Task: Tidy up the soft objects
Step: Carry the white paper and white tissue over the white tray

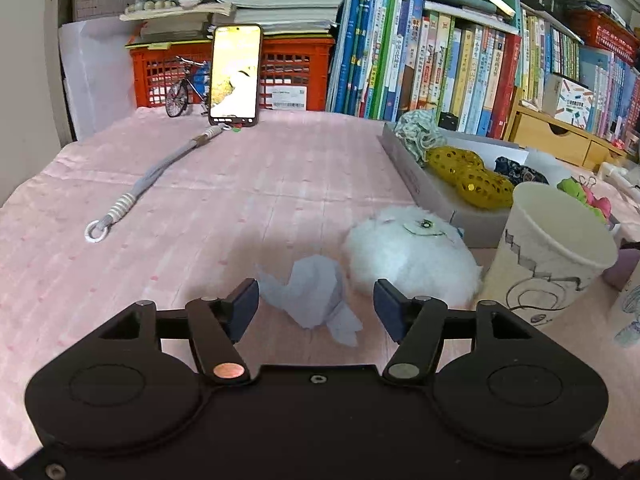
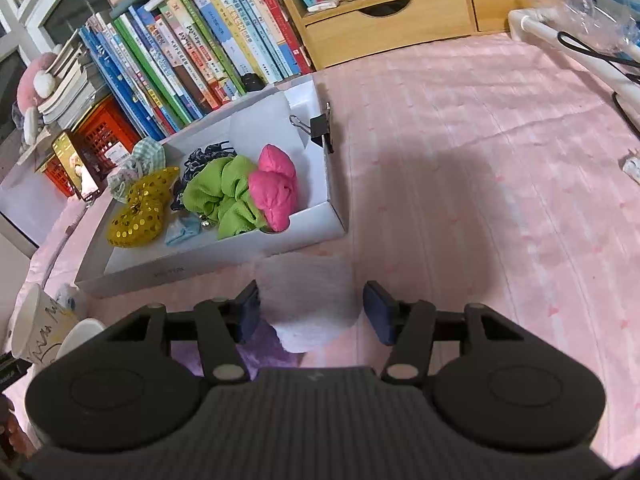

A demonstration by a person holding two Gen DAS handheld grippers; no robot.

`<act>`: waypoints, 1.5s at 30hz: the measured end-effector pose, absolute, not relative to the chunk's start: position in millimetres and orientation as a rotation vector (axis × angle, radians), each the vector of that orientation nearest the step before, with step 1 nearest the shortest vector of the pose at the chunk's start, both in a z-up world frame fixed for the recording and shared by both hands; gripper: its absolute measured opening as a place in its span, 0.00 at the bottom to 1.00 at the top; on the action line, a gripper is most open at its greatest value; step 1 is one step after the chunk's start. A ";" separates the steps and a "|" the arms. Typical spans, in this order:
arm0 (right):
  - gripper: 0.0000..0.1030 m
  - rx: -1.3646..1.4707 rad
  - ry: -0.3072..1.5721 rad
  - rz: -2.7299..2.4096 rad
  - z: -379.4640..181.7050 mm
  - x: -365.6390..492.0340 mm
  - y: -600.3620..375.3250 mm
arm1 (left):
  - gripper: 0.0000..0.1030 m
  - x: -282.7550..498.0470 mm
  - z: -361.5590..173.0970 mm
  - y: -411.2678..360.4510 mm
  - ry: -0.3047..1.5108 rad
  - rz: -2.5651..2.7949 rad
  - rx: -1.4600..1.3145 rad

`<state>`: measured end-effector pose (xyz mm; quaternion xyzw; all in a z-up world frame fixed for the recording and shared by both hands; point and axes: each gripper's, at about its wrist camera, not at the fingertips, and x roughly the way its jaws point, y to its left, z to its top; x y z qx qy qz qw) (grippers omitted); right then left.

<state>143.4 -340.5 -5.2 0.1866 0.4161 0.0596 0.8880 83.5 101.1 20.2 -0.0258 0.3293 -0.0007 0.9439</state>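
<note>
Presently: left tongs (image 1: pixel 316 304) released, crumpled tissue (image 1: pixel 316 296) between the fingers, white plush (image 1: pixel 412 258) just beyond-right. Right tongs (image 2: pixel 310 312) released over white towel (image 2: pixel 316 304); box (image 2: pixel 240 252) ahead-left holds scrunchies (image 2: pixel 228 192).

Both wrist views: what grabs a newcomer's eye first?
In the right wrist view, the white box of bright soft things: a pink pouch against a green cloth, with a yellow spotted bow to their left. In the left wrist view, a fluffy white toy and a crumpled tissue lie just ahead of the open left claw.
</note>
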 end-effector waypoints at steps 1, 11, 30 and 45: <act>0.66 0.388 0.865 0.126 -5.2 144.4 -340.5 | 0.51 85.6 17.6 101.0 0.680 -0.007 -0.056; 0.46 0.435 0.864 0.115 -4.1 140.5 -342.4 | 0.33 85.4 23.3 99.3 0.718 -0.033 -0.065; 0.46 0.442 0.750 0.114 44.1 129.7 -344.1 | 0.33 95.5 88.2 86.1 0.635 -0.121 -0.092; 0.47 0.332 0.686 0.212 90.8 161.5 -295.5 | 0.33 151.5 134.7 20.5 0.646 -0.277 -0.007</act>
